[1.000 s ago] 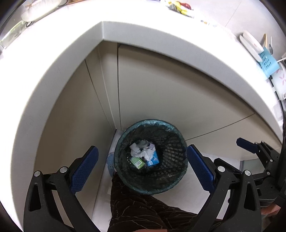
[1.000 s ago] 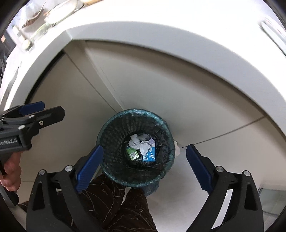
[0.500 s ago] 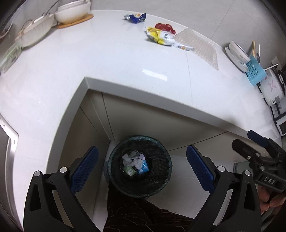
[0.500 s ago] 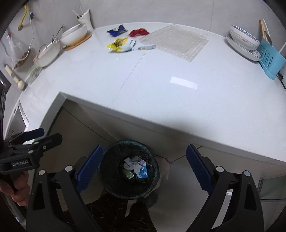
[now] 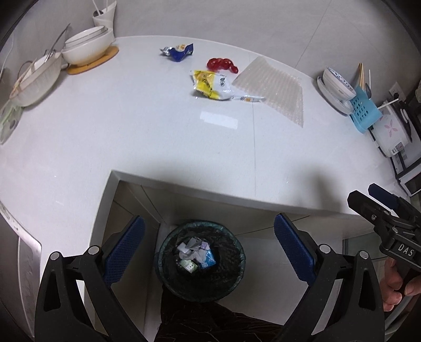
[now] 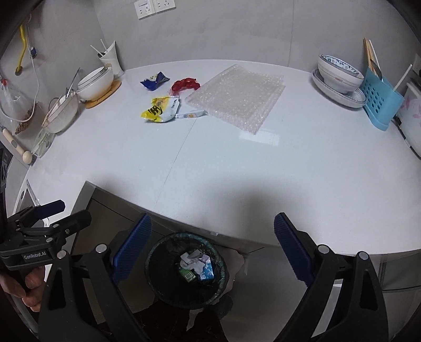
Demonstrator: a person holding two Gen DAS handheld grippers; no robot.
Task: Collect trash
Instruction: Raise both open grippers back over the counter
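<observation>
1. Holding nothing, your left gripper (image 5: 209,247) has its blue-padded fingers (image 5: 123,251) spread wide; your right gripper (image 6: 211,247) is just as wide and also empty.
2. Between each pair of fingers, down on the floor, you see the trash bin (image 5: 168,273) (image 6: 155,278), dark-lined and mesh-walled, with crumpled paper, a green carton and a blue carton inside.
3. Lettering you can read: "DAS" on the right gripper's body (image 5: 405,252) in the left wrist view, "GenRobot.AI" on the left gripper's body (image 6: 34,256) in the right wrist view. Red print on the patterned bowl (image 6: 338,71) is too small to be sure of.
4. On the white counter (image 5: 131,126), well beyond the bin, lie a yellow snack bag (image 5: 209,84) (image 6: 160,109), a blue wrapper (image 5: 179,51) (image 6: 154,80), a red wrapper (image 5: 222,64) (image 6: 185,84), a small white sachet (image 5: 247,98) (image 6: 190,114) and a sheet of bubble wrap (image 5: 273,89) (image 6: 236,97); the sachet touches the snack bag and the sheet's edge.
5. Only the right wrist view shows you the wall sockets (image 6: 154,6) and the yellow-handled tool (image 6: 22,44) hanging at left.
</observation>
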